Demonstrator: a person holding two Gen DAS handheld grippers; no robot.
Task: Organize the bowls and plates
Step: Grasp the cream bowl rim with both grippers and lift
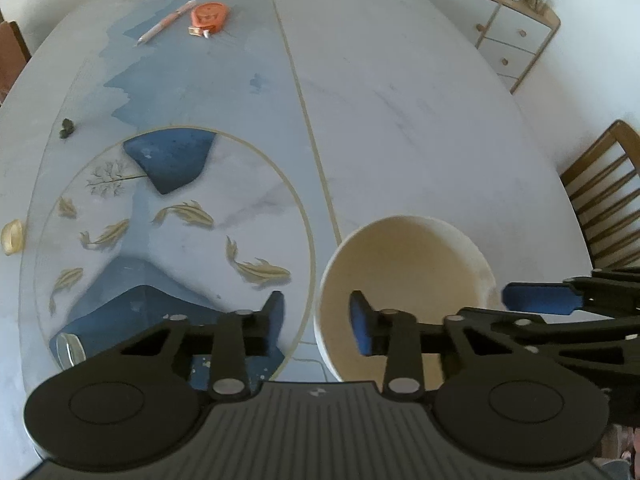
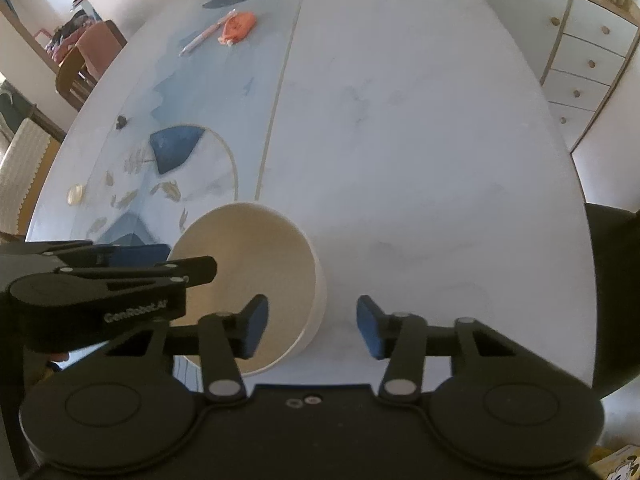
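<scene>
In the left wrist view, the left gripper (image 1: 317,322) is pointing steeply down at the surface (image 1: 400,120), its jaws straddling the left rim of a cream bowl (image 1: 404,276): one blue pad is sitting inside the bowl, the other outside over the painted fish pattern. A gap is showing between pads and rim, so the jaws are looking released rather than clamped. The bowl is standing upright near the surface's close edge, just right of the gold dividing line. The right gripper (image 1: 560,300) is reaching in from the right, one blue pad lying just beside the bowl's right rim. Far off, an orange tape dispenser (image 1: 208,16) and a pen (image 1: 166,22) are lying together.

In the right wrist view, the right gripper (image 2: 312,326) is straddling the bowl's (image 2: 248,264) right wall, the left pad inside, the right pad outside and well apart from the wall; its jaws are likewise unclenched. The left gripper (image 2: 132,260) is crossing the bowl's left rim.
</scene>
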